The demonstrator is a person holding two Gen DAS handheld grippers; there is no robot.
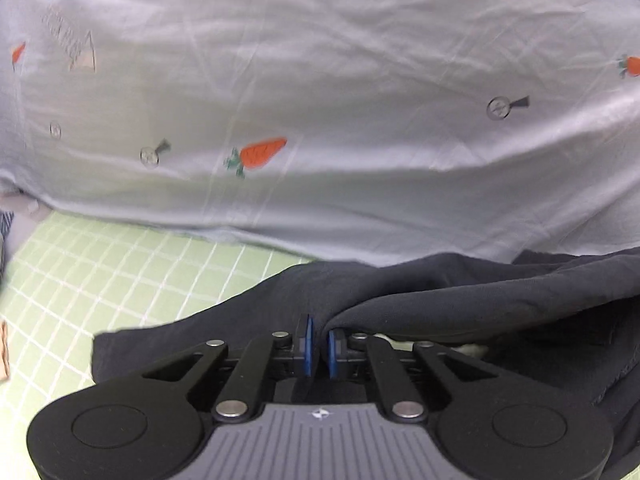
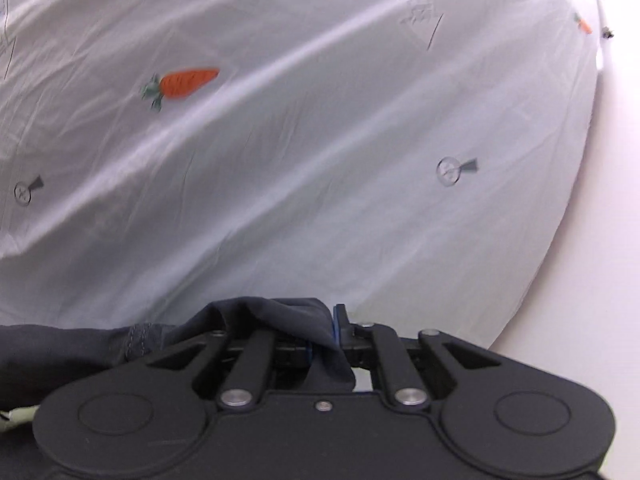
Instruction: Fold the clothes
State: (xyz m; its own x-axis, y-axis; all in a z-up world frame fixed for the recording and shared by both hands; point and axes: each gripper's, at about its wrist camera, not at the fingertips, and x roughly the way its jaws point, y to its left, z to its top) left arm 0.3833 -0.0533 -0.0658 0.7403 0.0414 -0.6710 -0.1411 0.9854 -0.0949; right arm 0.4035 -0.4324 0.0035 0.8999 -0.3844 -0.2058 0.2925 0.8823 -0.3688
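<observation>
A dark navy garment lies bunched across the lower half of the left wrist view, over a green grid mat. My left gripper is shut, its blue pads pinching a fold of this dark cloth. In the right wrist view the same dark garment drapes over my right gripper, which is shut on a bunch of it. The left blue pad there is mostly hidden under the cloth. The garment hangs between the two grippers.
A pale blue sheet printed with orange carrots fills the background of both views. A white surface shows past its right edge. A striped fabric edge sits at the far left.
</observation>
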